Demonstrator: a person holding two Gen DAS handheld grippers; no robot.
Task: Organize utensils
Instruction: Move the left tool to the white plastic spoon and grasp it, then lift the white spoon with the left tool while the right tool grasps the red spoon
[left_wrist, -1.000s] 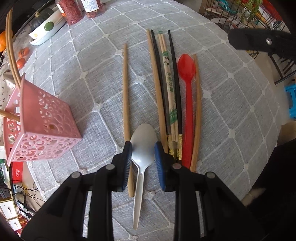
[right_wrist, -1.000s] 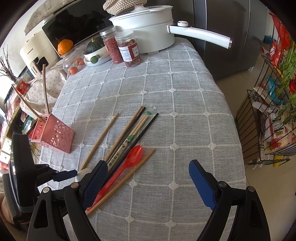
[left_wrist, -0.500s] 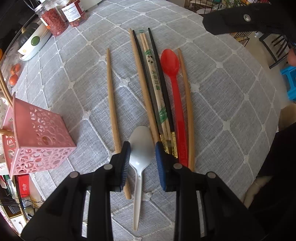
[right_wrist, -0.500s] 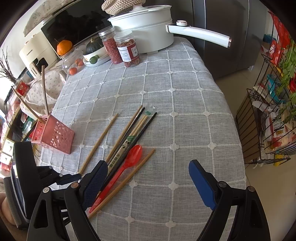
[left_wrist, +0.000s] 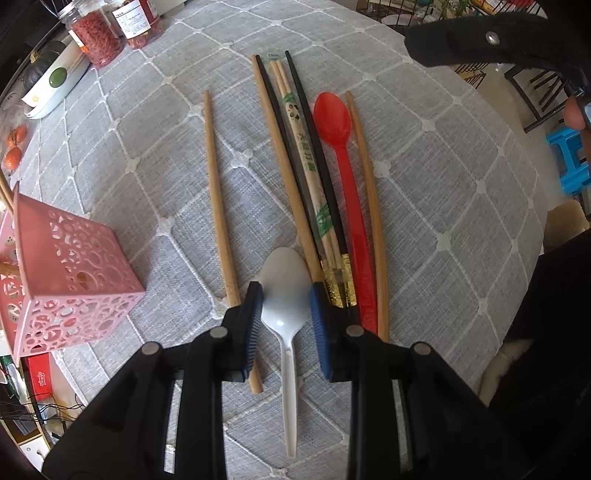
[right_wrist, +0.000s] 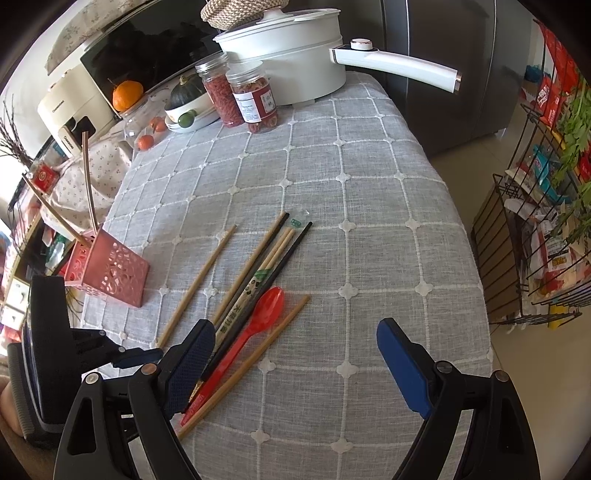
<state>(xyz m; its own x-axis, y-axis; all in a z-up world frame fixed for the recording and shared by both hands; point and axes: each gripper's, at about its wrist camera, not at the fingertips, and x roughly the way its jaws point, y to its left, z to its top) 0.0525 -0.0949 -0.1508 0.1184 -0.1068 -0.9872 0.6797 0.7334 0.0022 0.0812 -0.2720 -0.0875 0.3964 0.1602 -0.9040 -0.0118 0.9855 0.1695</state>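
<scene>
Grey tablecloth (right_wrist: 369, 206) with white grid pattern covers table. At far end: white pot (right_wrist: 295, 59) with long white handle, woven item on its lid. Two clear jars (right_wrist: 236, 96) with red contents just beside pot. White dish (right_wrist: 192, 114) holds dark green squash and small green fruit. Orange (right_wrist: 127, 95) near white appliance (right_wrist: 74, 107). Wire rack (right_wrist: 535, 240) with packages stands on floor at right. Blue stool (left_wrist: 569, 158) on floor.
</scene>
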